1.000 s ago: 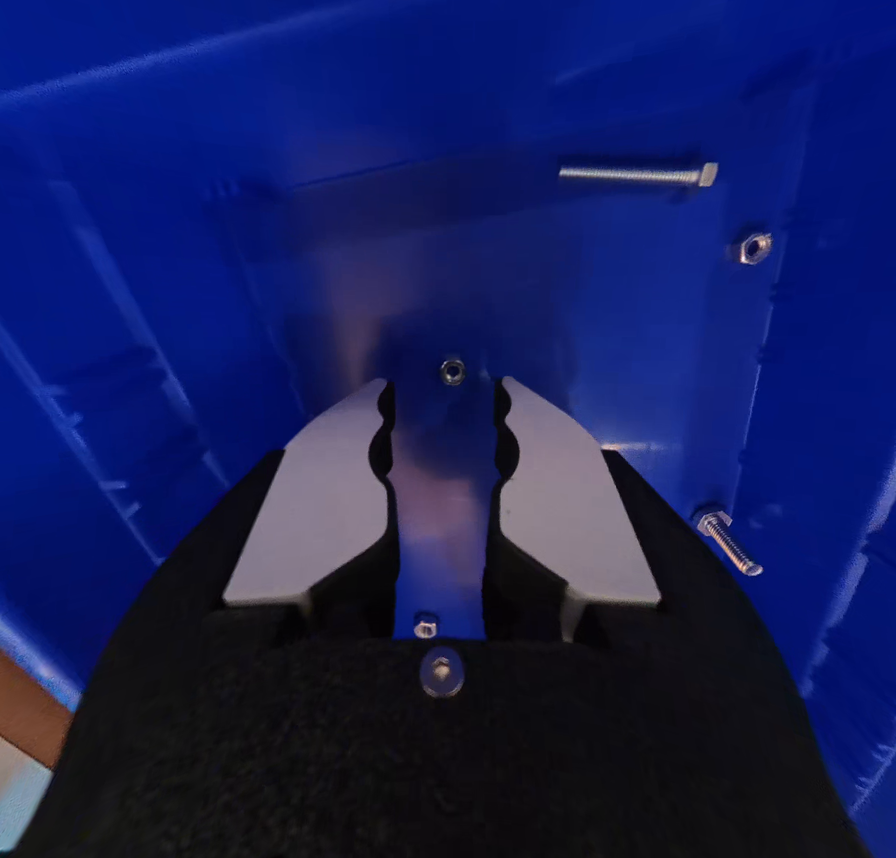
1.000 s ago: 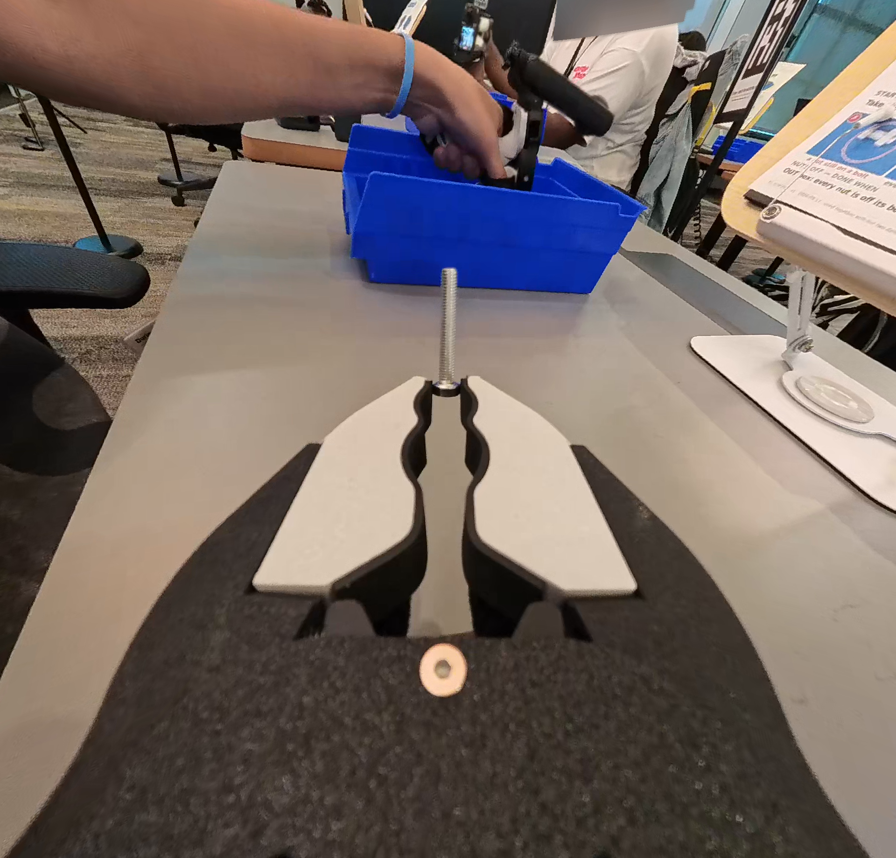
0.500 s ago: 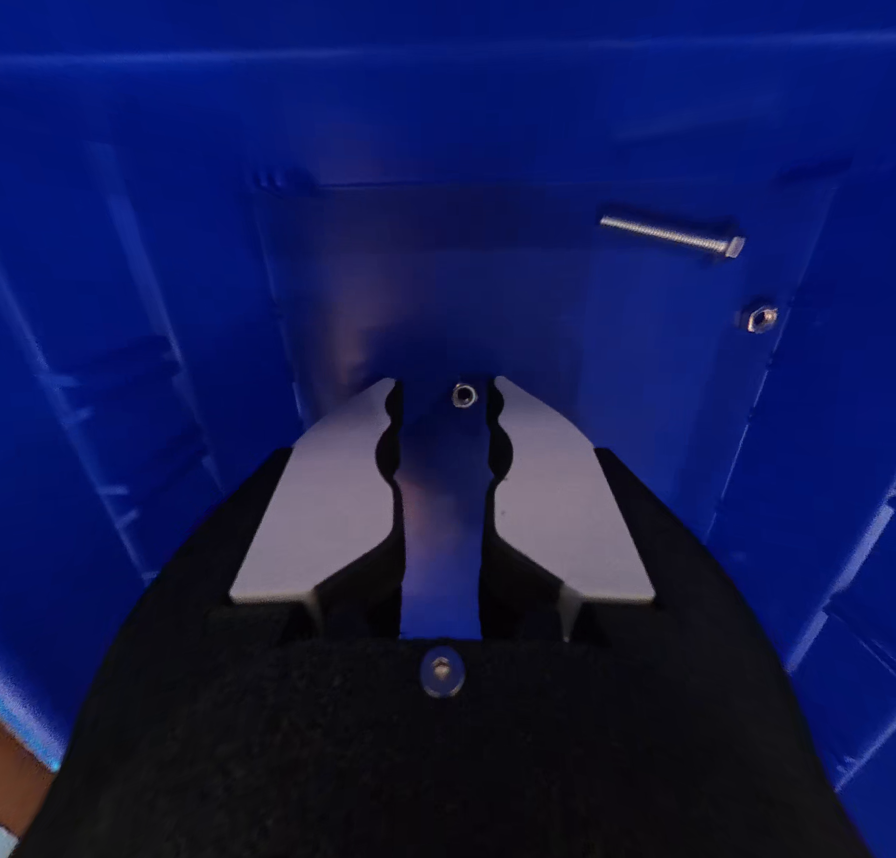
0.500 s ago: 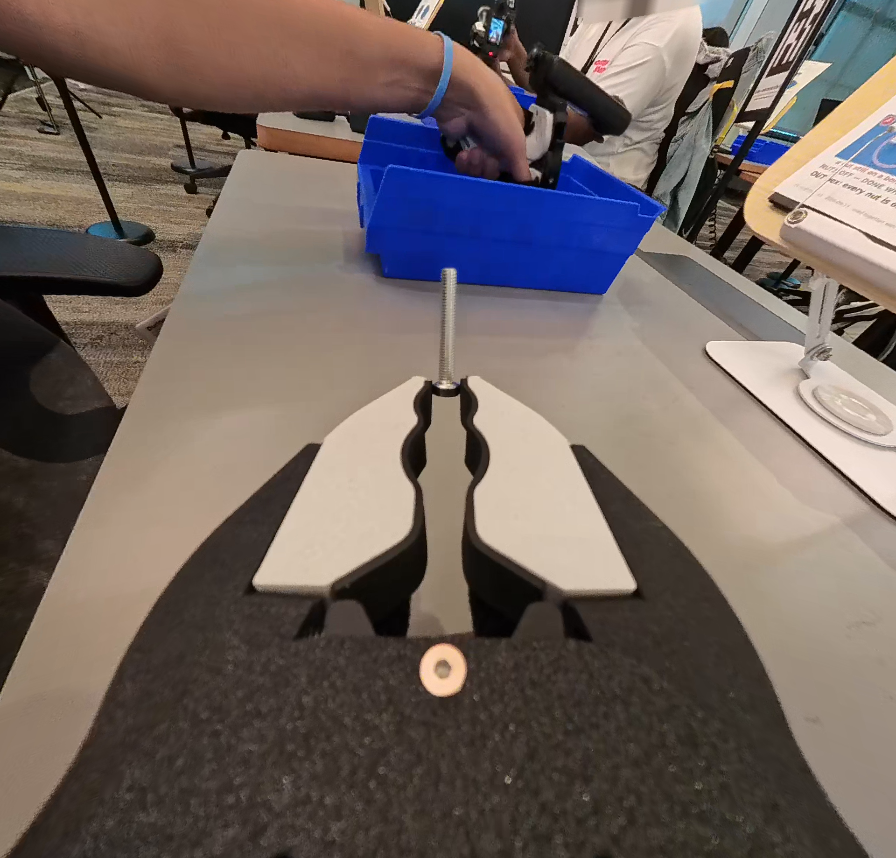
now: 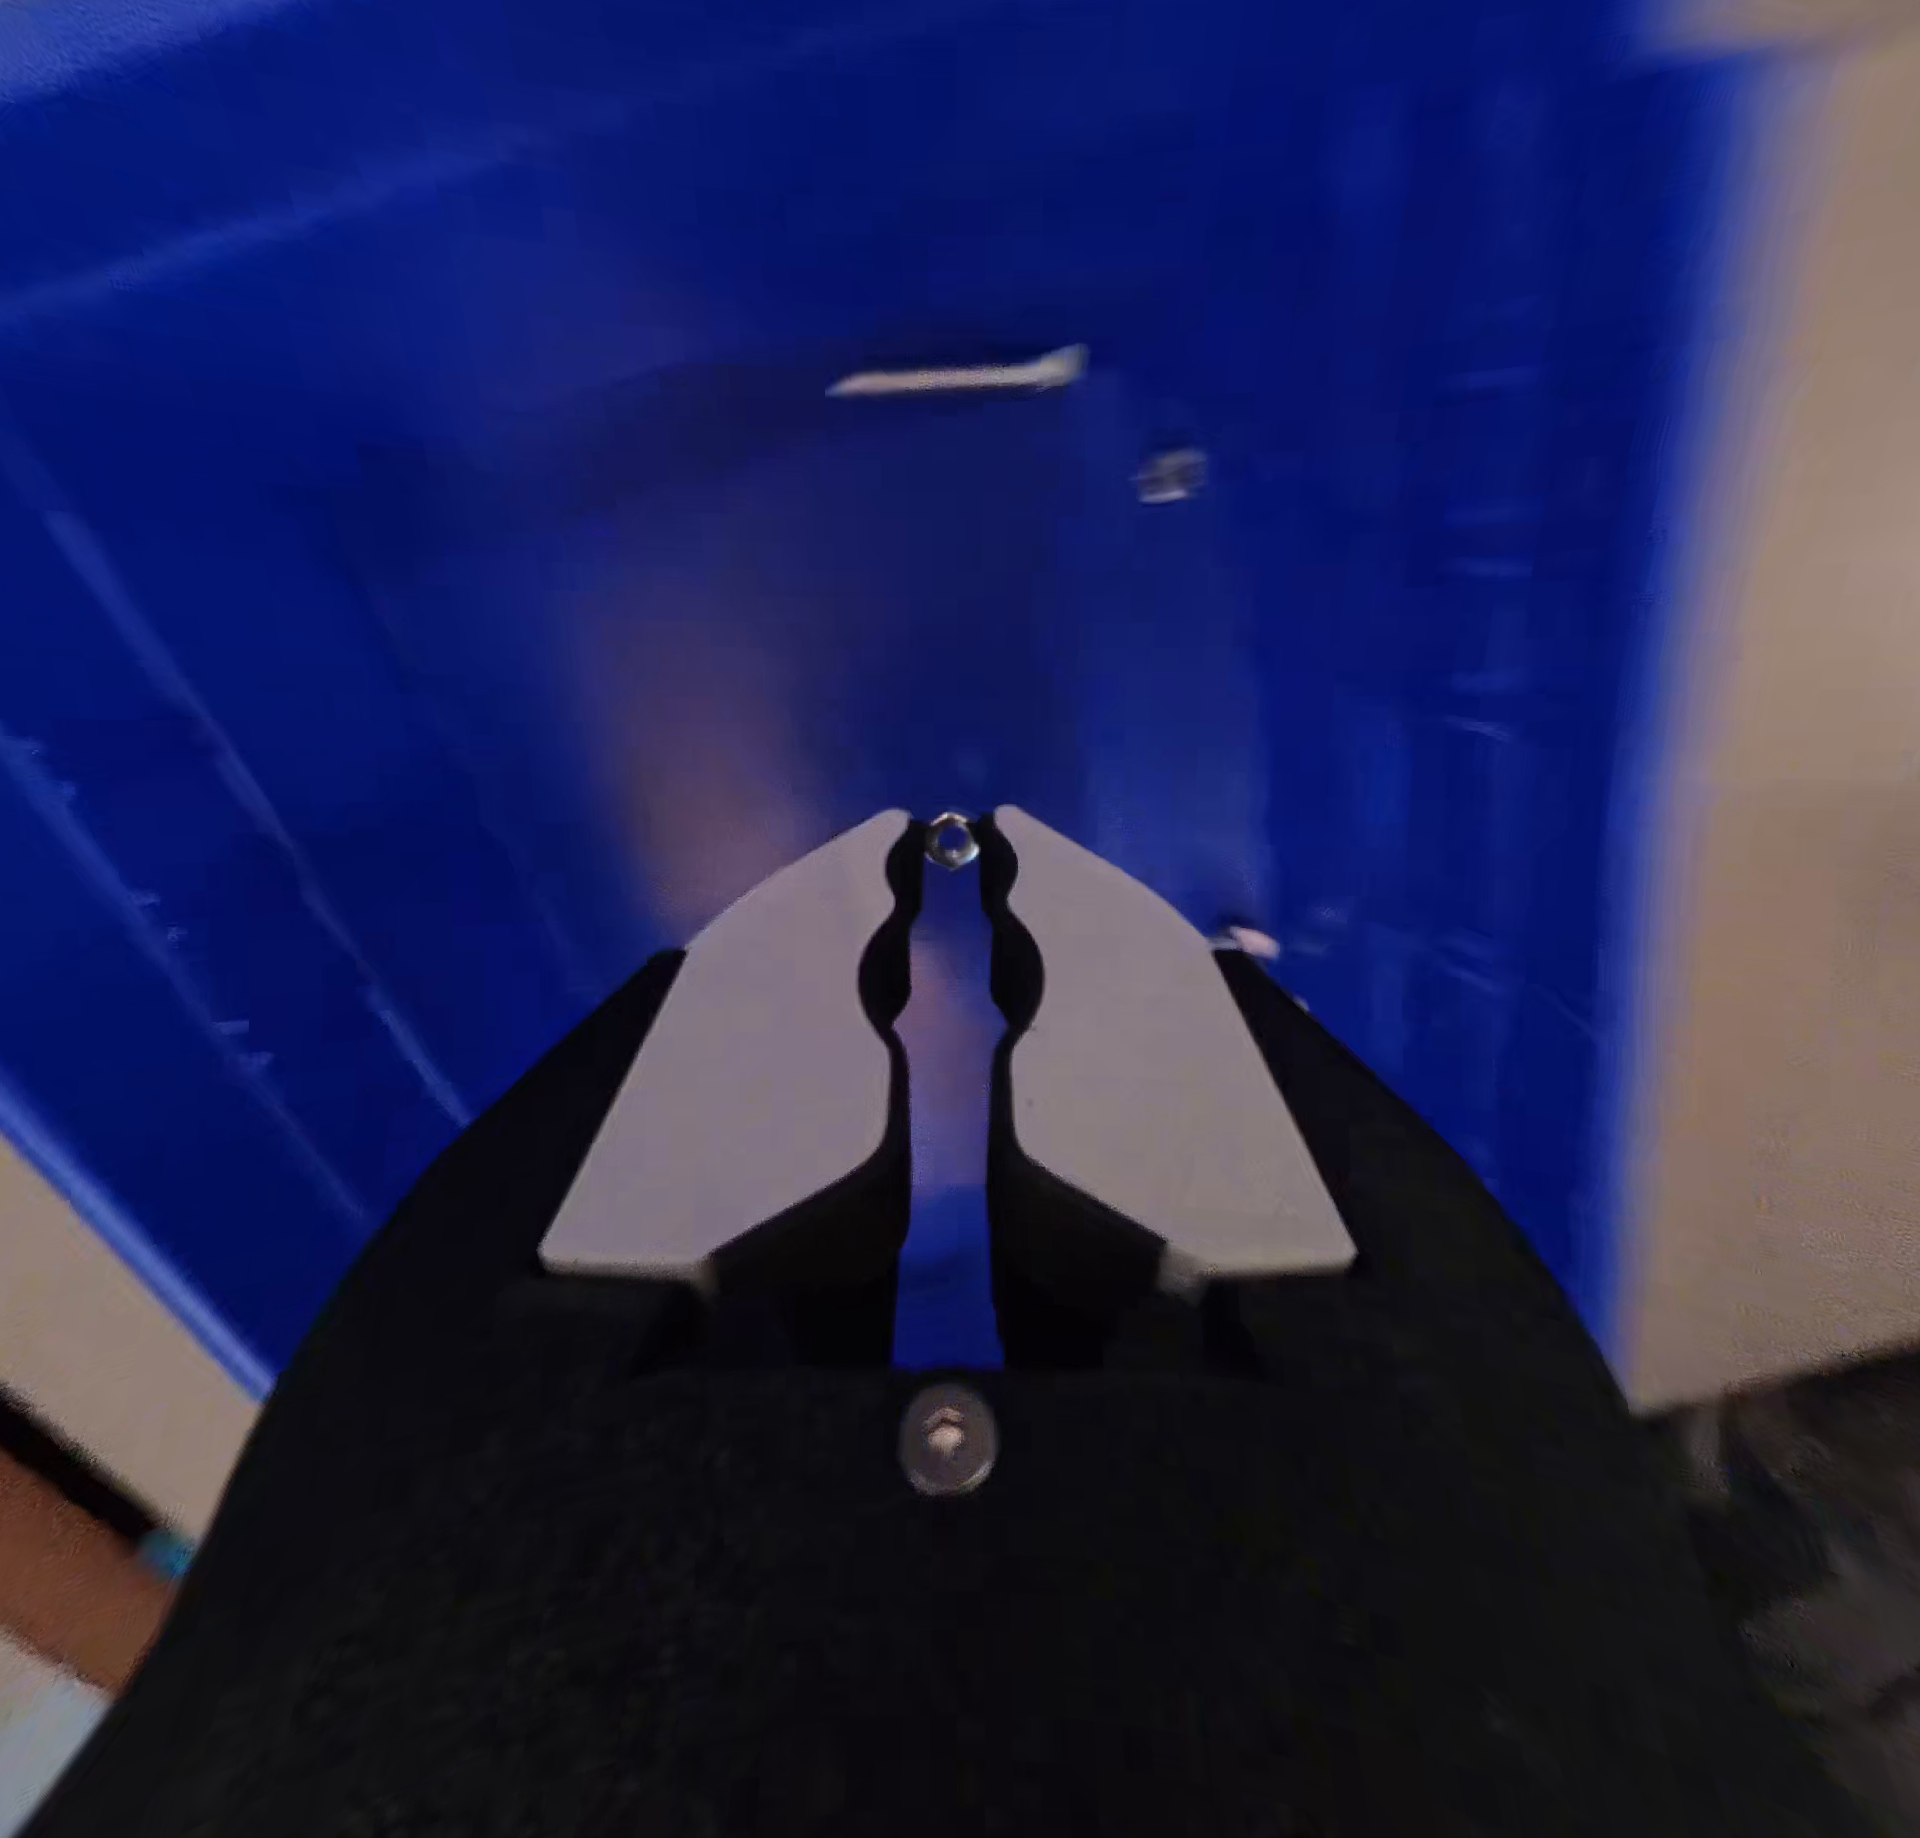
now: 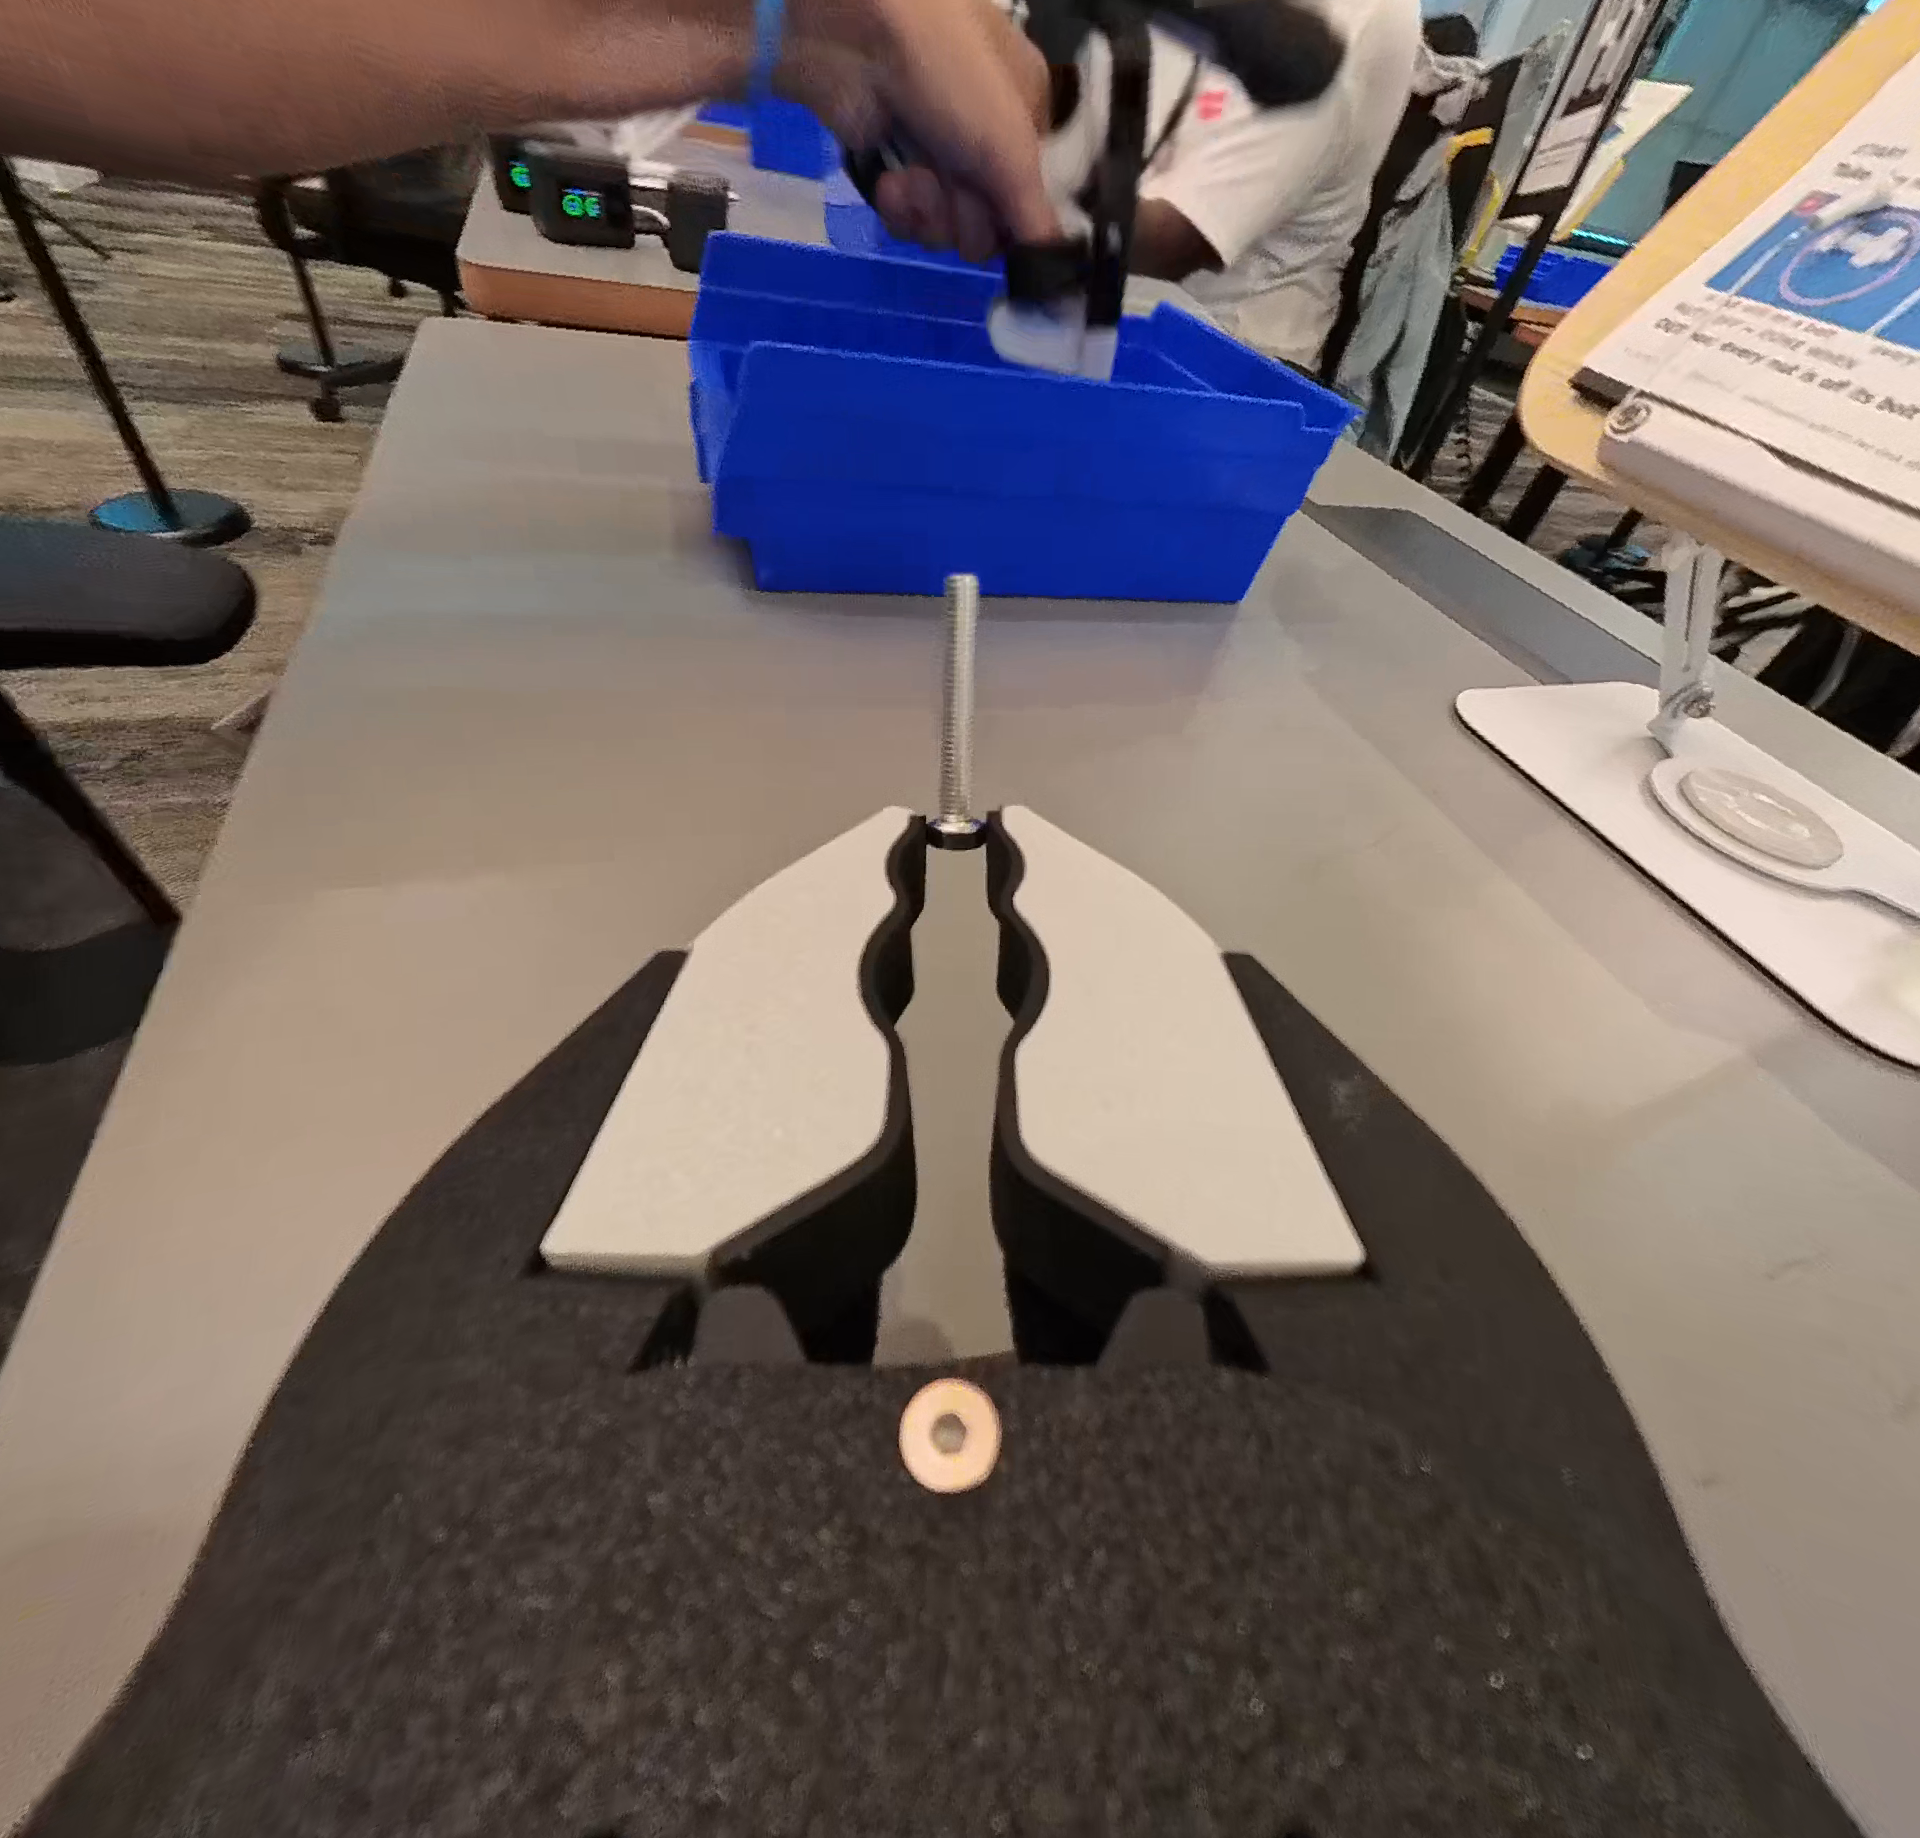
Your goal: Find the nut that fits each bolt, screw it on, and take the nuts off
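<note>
While the left tool [image 5: 948, 838] pinches a small nut [image 5: 949, 841] at its tips above the blue bin [image 6: 997, 500], carry it level to the bolt [image 6: 960, 697], which the right tool [image 6: 958, 832] clamps by the head over the bench [image 6: 540, 749]. Another bolt [image 5: 961, 375] and a blurred nut [image 5: 1169, 476] lie in the bin.

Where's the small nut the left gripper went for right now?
In the left wrist view the small nut sits pinched between the left gripper's fingertips, above the blue bin; a bolt lies beyond it.
</note>
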`<state>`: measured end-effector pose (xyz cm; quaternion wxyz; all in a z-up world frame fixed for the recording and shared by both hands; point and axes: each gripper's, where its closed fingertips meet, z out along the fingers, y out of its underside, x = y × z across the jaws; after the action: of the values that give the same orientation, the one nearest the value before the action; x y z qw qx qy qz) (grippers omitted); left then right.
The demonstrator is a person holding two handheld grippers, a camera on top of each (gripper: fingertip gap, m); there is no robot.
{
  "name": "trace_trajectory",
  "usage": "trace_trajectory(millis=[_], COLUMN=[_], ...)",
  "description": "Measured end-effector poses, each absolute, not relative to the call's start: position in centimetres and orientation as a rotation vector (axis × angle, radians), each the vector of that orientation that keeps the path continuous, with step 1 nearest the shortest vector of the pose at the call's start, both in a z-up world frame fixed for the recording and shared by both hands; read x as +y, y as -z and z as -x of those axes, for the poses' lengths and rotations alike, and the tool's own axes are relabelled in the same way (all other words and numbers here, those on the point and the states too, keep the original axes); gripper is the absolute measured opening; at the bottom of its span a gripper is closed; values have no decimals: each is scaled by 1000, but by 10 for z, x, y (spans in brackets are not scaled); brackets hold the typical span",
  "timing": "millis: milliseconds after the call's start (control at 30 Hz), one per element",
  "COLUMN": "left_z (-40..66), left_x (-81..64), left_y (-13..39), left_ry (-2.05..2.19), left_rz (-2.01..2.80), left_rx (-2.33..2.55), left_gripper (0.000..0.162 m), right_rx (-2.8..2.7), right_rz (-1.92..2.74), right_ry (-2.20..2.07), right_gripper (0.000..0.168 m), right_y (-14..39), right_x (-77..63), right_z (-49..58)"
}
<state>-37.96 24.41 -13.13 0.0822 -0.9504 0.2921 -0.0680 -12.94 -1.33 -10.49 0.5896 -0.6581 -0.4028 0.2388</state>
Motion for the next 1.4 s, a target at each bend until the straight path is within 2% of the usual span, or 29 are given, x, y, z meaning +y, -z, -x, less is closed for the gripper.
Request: trace_trajectory(millis=[133, 233, 400, 567, 1200, 1400], left_z=[281, 222, 154, 123, 111, 110], left_x=[172, 106, 46, 36, 40, 39], left_y=[61, 46, 60, 72, 76, 74], left_ry=[645, 757, 972, 1040, 1039, 1045], left_rz=[2550, 2390, 2341, 2343, 2335, 2316], left_rx=[1218, 1545, 1698, 1650, 1563, 1547], left_gripper=[9, 10, 10, 10, 10, 10], right_rx=[-862, -863, -857, -778, -734, -752], right_rz=[1611, 1661, 1663, 1675, 1716, 1660], right_ry=[-452, -274, -84, -63, -51, 155], right_gripper=[11, 11, 11, 11, 11, 11], right_y=[109, 113, 113, 109, 113, 107], right_x=[10, 24, 29, 34, 40, 41], right_z=[128, 127, 127, 113, 101, 92])
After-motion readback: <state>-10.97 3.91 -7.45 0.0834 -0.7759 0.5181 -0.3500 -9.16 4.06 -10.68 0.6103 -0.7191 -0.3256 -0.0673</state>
